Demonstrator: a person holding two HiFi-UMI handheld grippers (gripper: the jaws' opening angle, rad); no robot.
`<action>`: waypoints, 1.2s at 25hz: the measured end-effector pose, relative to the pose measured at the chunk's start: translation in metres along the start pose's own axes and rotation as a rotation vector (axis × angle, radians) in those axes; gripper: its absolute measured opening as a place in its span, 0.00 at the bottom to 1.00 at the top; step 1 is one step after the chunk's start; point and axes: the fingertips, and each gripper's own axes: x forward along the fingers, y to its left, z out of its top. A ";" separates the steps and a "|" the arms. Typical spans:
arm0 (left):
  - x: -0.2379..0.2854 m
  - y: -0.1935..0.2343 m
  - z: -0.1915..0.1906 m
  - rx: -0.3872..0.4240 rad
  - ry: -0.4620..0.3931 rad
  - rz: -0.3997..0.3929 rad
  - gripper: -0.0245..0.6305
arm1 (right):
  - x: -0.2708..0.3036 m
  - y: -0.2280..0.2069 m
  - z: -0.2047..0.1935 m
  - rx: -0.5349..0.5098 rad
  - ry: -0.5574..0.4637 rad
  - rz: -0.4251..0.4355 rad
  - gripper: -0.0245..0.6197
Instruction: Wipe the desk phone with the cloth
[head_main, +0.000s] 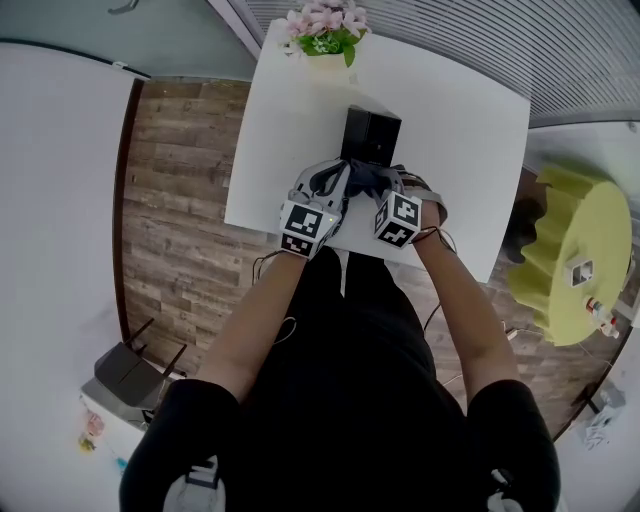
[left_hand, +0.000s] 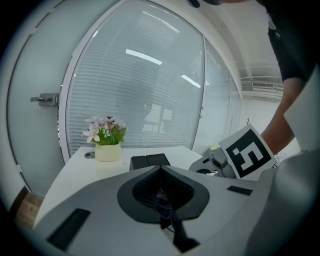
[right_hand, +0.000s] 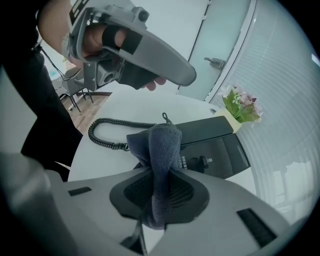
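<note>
2 grippers at near edge of white tabletop (head_main: 450, 120). R gripper (right_hand: 162, 180): clenched on bunched dark grey terry cloth (right_hand: 162, 145), cloth end at black desk phone (right_hand: 220, 145), contact unclear. Phone at tabletop centre, black coiled cord (right_hand: 107, 131) alongside. L gripper (left_hand: 160, 170): jaws closed together. Cream pot w/ pink flowers (head_main: 325, 65): far left corner.

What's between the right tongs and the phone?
The cloth, clamped in the right tongs, sticks out toward the phone, as the right gripper view shows. Whether it touches the phone is unclear.
</note>
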 end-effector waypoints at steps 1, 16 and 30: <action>-0.002 0.000 -0.001 0.001 0.001 -0.002 0.05 | 0.001 0.005 -0.001 0.007 0.004 0.007 0.14; -0.024 0.007 0.010 0.039 -0.015 -0.026 0.05 | -0.024 0.014 0.015 0.113 -0.016 -0.013 0.14; -0.017 0.036 0.069 0.071 -0.114 -0.007 0.05 | -0.077 -0.097 0.066 0.084 -0.082 -0.209 0.14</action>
